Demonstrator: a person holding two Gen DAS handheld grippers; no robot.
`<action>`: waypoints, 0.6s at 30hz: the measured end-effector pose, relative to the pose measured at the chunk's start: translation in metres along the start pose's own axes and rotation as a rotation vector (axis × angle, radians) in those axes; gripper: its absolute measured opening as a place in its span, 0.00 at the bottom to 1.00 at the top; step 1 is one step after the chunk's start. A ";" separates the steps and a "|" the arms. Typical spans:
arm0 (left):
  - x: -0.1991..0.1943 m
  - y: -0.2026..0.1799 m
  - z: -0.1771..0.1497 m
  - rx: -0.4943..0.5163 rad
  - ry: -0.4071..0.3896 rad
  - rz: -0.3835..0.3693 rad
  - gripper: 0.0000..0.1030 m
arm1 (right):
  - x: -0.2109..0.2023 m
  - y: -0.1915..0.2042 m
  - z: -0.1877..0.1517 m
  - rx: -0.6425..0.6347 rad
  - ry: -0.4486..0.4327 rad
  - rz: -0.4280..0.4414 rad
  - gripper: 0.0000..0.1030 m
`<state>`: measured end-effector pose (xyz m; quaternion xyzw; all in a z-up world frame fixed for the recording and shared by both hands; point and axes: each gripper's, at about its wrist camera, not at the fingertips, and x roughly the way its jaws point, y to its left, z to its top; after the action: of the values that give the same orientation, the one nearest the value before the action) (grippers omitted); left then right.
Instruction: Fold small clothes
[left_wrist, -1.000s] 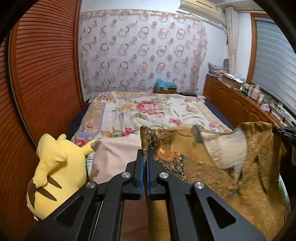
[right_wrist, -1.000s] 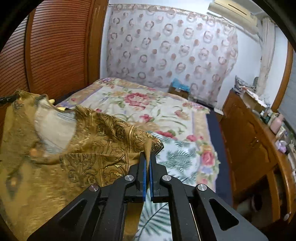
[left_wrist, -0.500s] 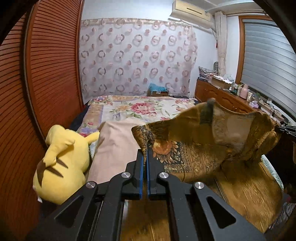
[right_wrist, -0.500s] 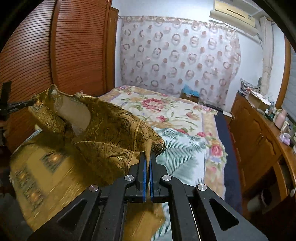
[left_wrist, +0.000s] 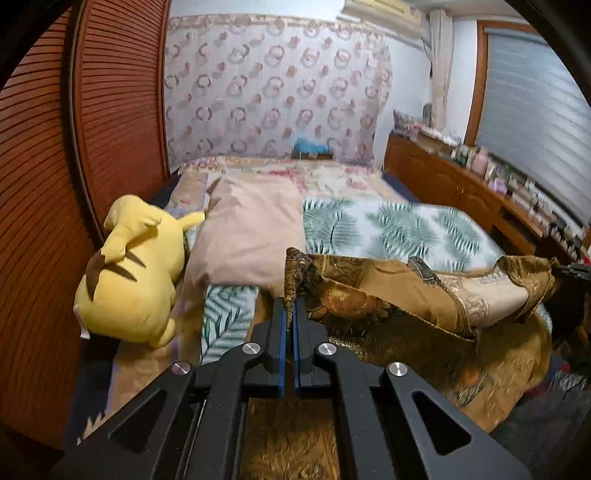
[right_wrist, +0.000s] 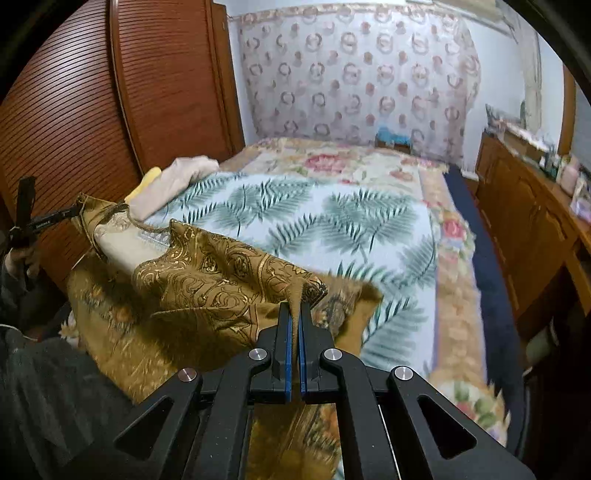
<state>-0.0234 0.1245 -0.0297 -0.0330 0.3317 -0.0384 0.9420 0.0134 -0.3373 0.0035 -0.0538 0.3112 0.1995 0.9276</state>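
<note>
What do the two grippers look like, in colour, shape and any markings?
Both look the same. The left gripper and the right gripper have matte black frames with angular linkage arms, triangular cut-outs and round silver pivot bolts. The jaws are narrow, flat and lined with blue pads. No cables or printed markings show on them close up. At the left edge of the right wrist view, a dark sleeve shows.
</note>
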 end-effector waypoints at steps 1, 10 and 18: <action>0.003 -0.001 -0.005 0.004 0.013 0.004 0.03 | 0.003 -0.002 -0.001 0.003 0.014 0.002 0.02; 0.011 0.000 -0.024 0.009 0.061 -0.007 0.08 | 0.020 -0.003 0.006 0.038 0.087 -0.015 0.02; -0.003 0.012 -0.010 0.004 0.017 0.000 0.46 | 0.003 0.000 0.037 -0.010 0.016 -0.070 0.21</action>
<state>-0.0312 0.1366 -0.0372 -0.0310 0.3397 -0.0393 0.9392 0.0357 -0.3284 0.0312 -0.0707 0.3155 0.1678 0.9313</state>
